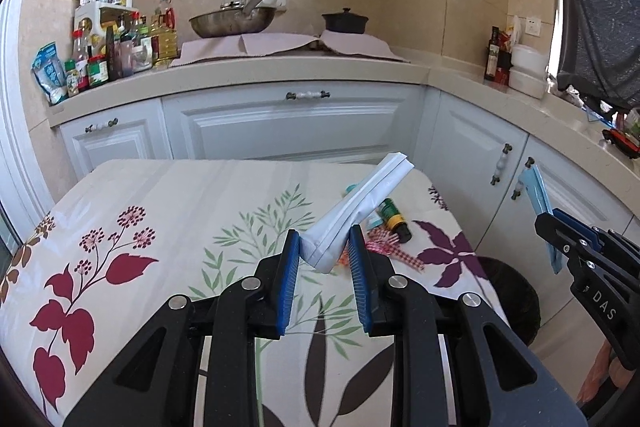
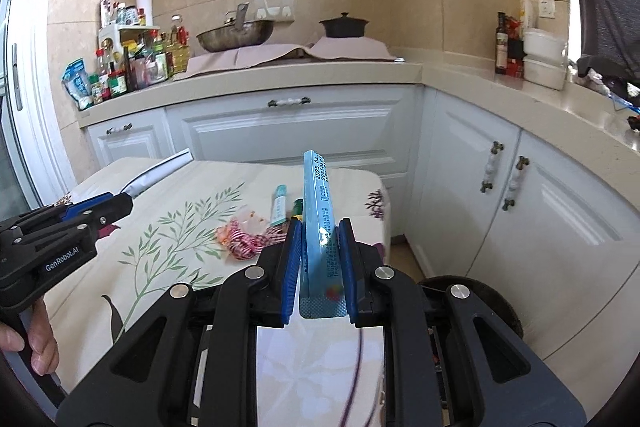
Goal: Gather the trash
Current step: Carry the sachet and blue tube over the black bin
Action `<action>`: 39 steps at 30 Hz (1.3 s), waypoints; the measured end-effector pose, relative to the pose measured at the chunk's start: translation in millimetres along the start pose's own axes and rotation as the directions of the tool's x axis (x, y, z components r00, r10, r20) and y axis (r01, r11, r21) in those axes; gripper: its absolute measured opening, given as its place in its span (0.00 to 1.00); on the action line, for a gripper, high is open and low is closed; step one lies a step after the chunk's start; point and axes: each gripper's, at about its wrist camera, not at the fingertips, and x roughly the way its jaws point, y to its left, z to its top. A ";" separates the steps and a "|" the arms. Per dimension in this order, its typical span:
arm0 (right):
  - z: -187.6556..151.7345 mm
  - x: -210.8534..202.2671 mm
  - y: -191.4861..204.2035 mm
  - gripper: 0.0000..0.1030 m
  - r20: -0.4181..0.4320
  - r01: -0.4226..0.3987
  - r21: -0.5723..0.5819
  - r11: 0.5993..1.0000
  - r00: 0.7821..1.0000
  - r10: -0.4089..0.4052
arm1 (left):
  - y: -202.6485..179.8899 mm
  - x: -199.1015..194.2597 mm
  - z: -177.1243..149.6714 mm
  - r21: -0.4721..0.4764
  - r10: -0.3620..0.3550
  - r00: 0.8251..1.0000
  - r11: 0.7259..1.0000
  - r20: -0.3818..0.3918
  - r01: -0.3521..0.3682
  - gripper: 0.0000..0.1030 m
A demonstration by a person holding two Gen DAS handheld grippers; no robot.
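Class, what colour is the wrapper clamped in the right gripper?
Light blue wrapper with dark print; clearest in the right wrist view.

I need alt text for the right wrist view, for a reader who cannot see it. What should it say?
The right gripper is shut on a light blue printed wrapper that stands upright above a table with a floral cloth. More trash lies on the cloth ahead: a red checked wrapper and a small green tube. At left, the left gripper holds a white packet.
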 end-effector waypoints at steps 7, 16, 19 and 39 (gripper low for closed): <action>-0.6 -14.2 -27.7 0.18 0.027 0.053 0.039 0.998 0.998 -0.054 | -27.4 -2.2 4.5 0.041 -0.046 0.999 0.998 0.012 0.045 0.25; -8.5 -28.7 -66.7 0.18 0.034 0.127 0.090 0.988 0.991 -0.131 | -72.9 2.6 4.3 0.098 -0.123 0.992 0.988 0.007 0.122 0.25; -12.9 -32.6 -80.7 0.18 0.030 0.158 0.106 0.982 0.986 -0.162 | -86.1 6.3 2.4 0.112 -0.142 0.990 0.984 -0.002 0.141 0.25; -42.4 -36.8 -151.2 0.18 -0.019 0.281 0.201 0.938 0.959 -0.283 | -166.2 33.1 -10.3 0.188 -0.213 0.977 0.958 -0.032 0.215 0.25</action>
